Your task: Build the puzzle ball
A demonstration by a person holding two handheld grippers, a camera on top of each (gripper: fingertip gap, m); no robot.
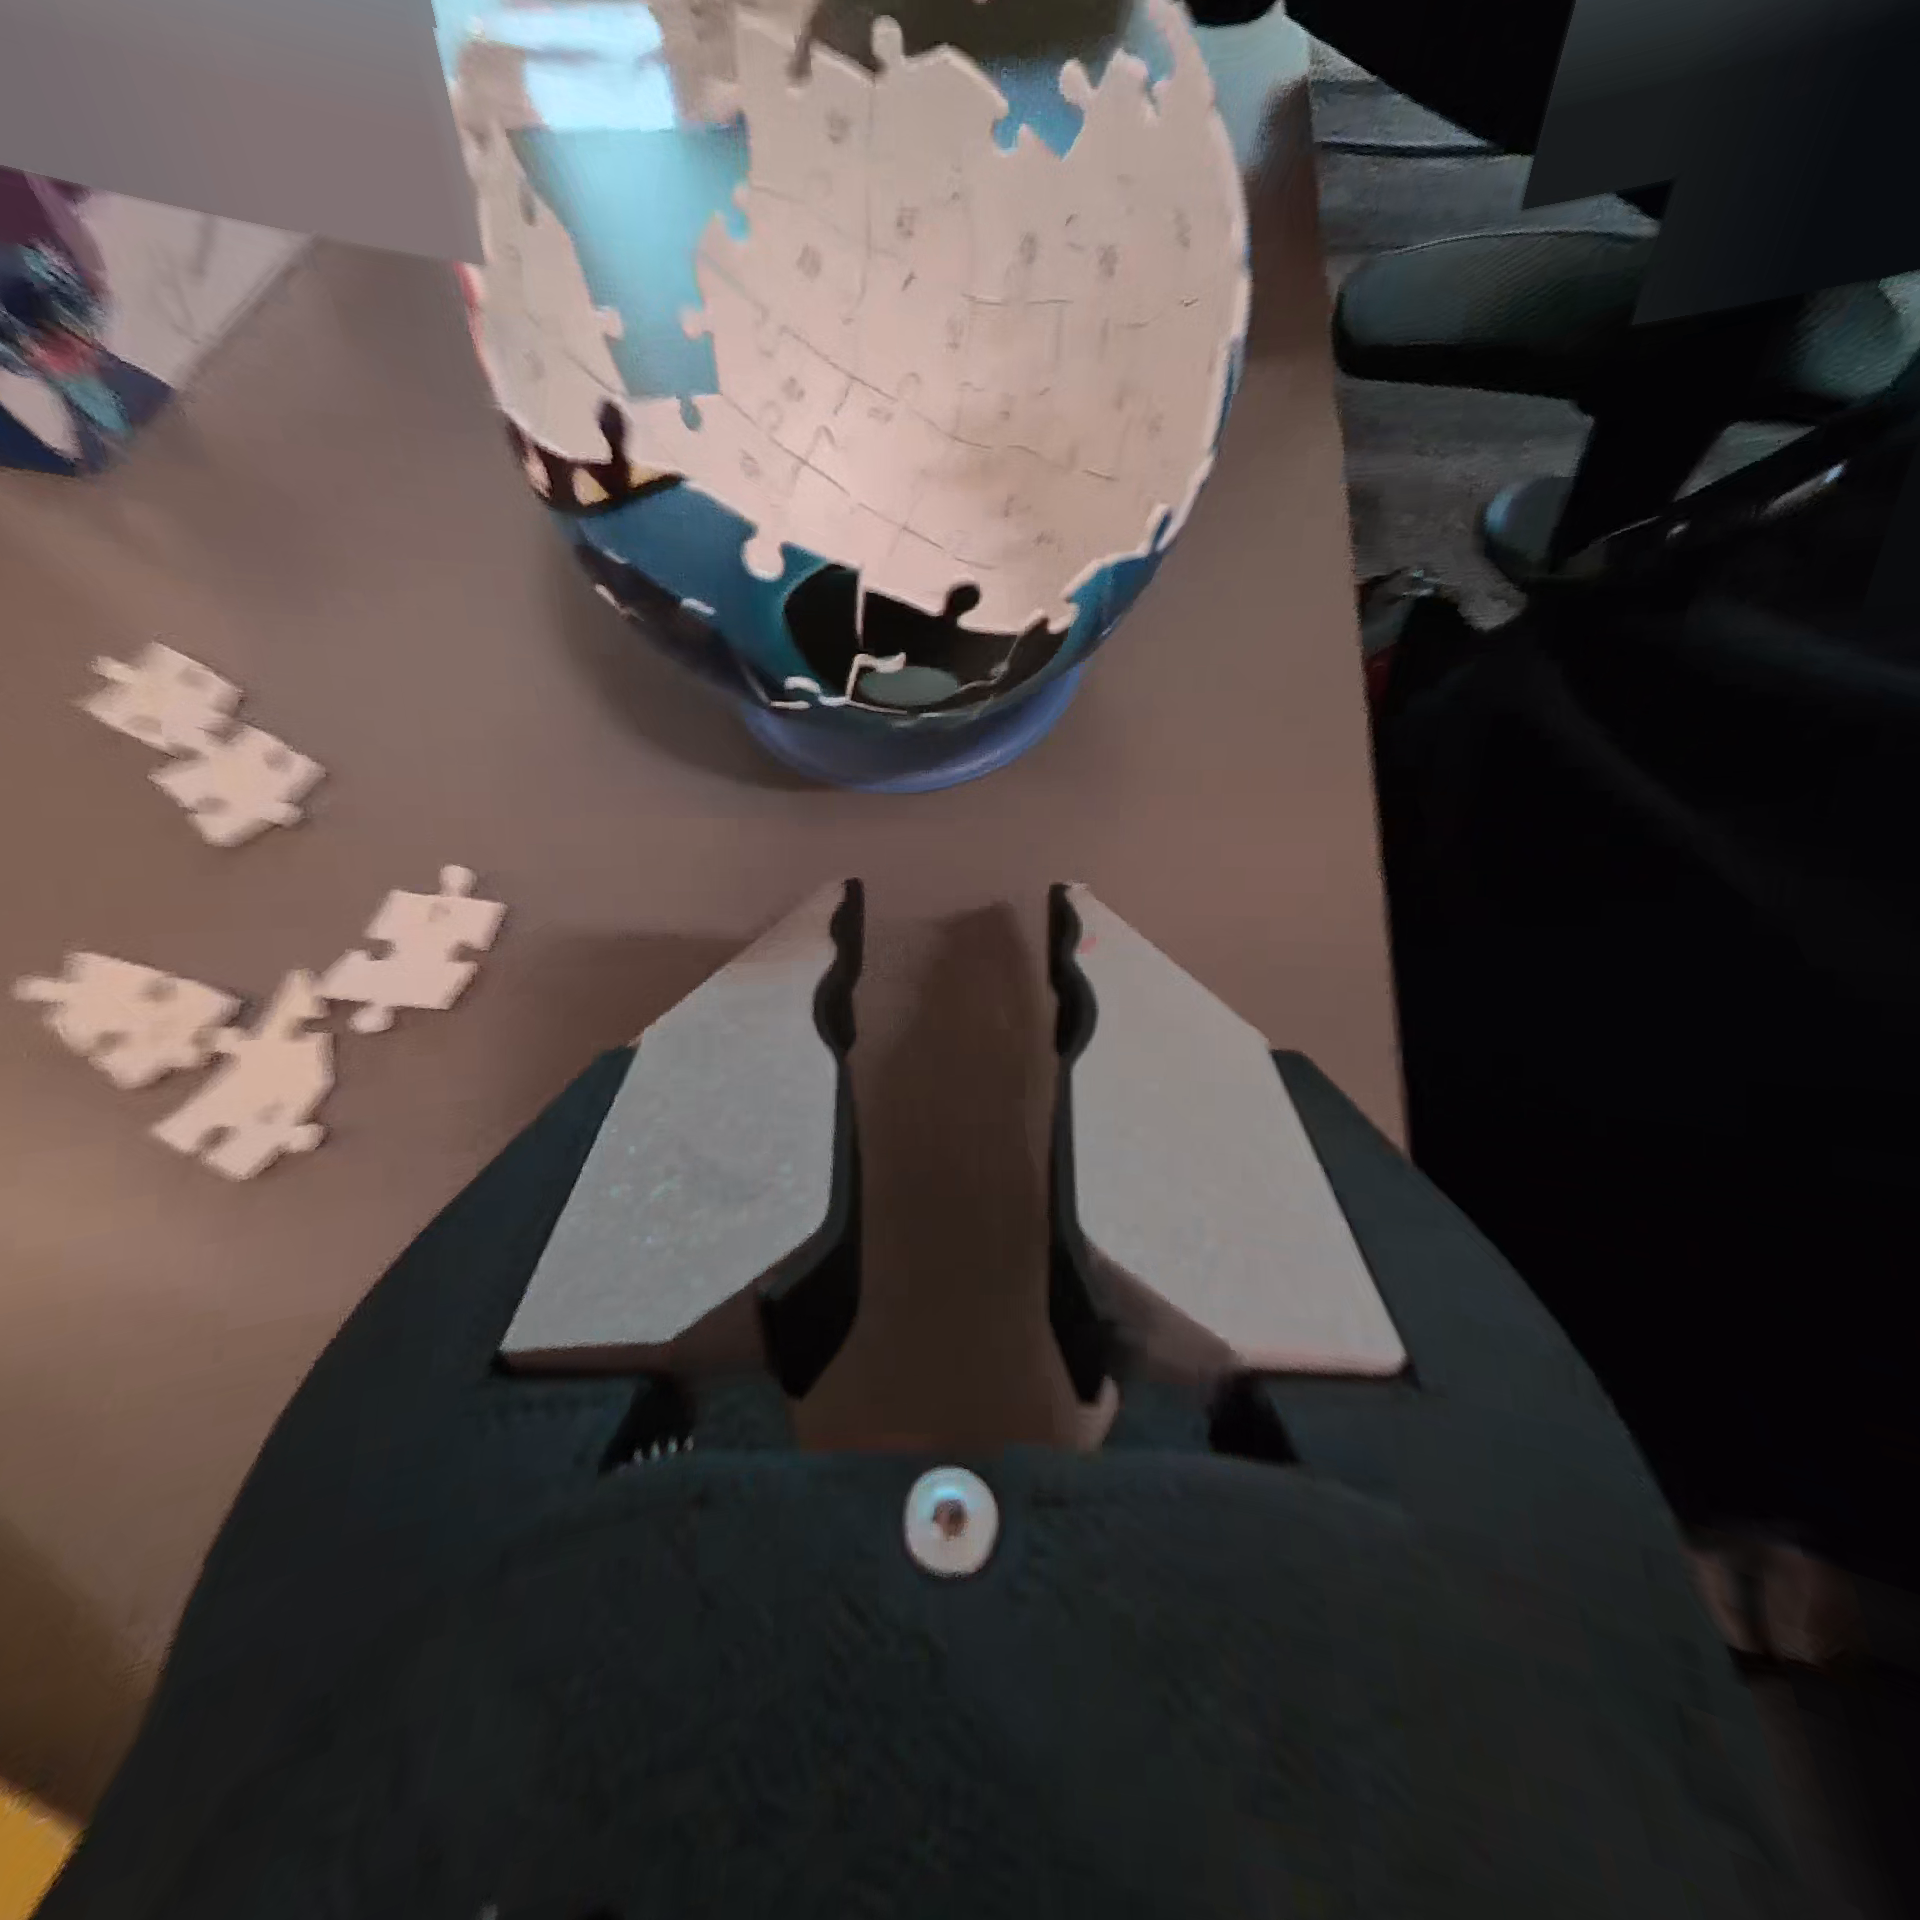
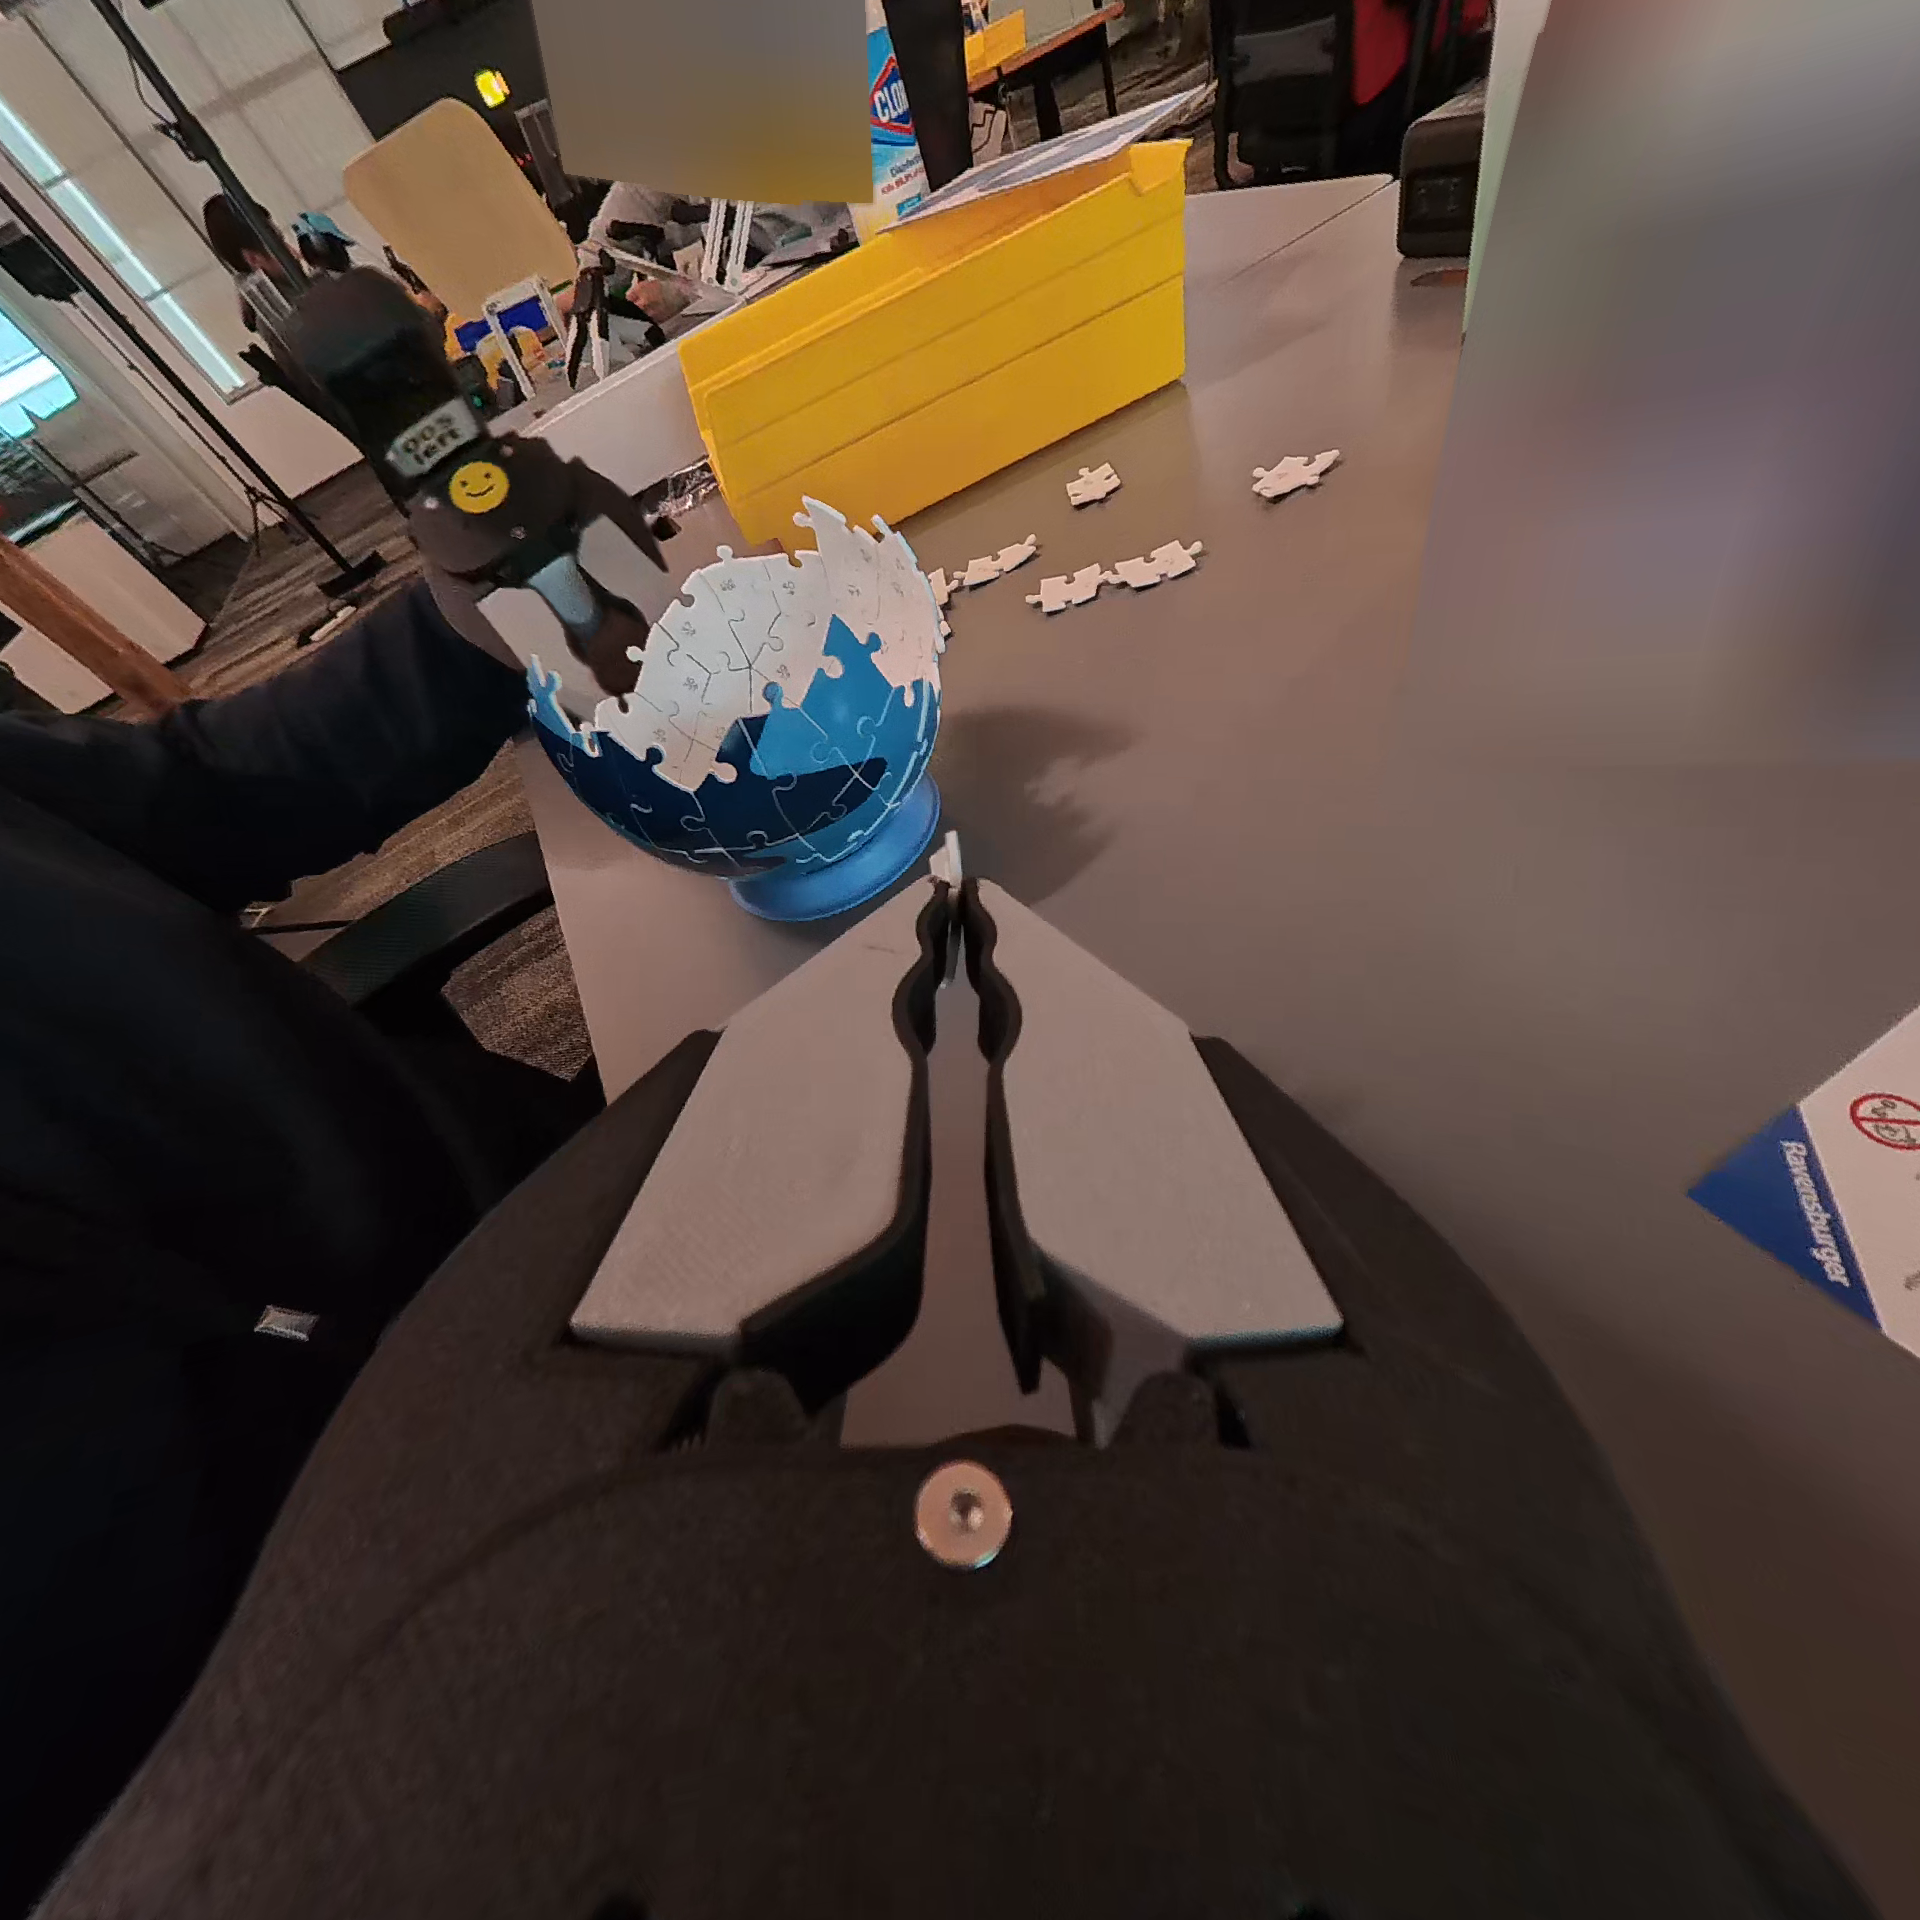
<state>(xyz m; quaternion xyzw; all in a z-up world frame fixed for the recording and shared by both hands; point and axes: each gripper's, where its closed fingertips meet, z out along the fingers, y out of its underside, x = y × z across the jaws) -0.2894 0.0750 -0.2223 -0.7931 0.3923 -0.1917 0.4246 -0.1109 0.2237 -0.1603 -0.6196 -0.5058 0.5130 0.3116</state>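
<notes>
Puzzle ball [image 2: 769, 717], half built: an open shell, blue outside, white on the inner faces, jagged rim. Sits on a blue ring stand [image 2: 831, 873] near the table [image 2: 1247, 831] edge. In the right wrist view it lies ahead and slightly left of the right gripper [image 2: 954, 914], close beyond the fingertips but not touching.

Right gripper: jaws pressed nearly together, pinching a thin white puzzle piece [image 2: 950, 868] edge-on. The piece sticks up just past the tips; its shape cannot be made out from this angle.

Left gripper [image 1: 954, 904]: jaws spread a moderate gap, bare table showing between them, nothing held. In its own view the ball [image 1: 935, 364] stands straight ahead, beyond the tips, with a strip of table between; the picture is motion-blurred. Seen from the right wrist view, the left gripper [image 2: 582, 623] hangs at the ball's far left rim, tips pointing down at the shell's edge. Contact with the rim cannot be told.

Loose pieces [image 1: 239, 997], white side up, lie left of the left gripper, a few overlapping. The right wrist view shows more loose pieces [image 2: 1101, 582] scattered beyond the ball, near a yellow bin [image 2: 935, 353]. A blue and white printed sheet [image 2: 1829, 1216] lies at the right edge of the table.

A dark sleeve [image 2: 260, 769] reaches in from the left toward the left gripper.
</notes>
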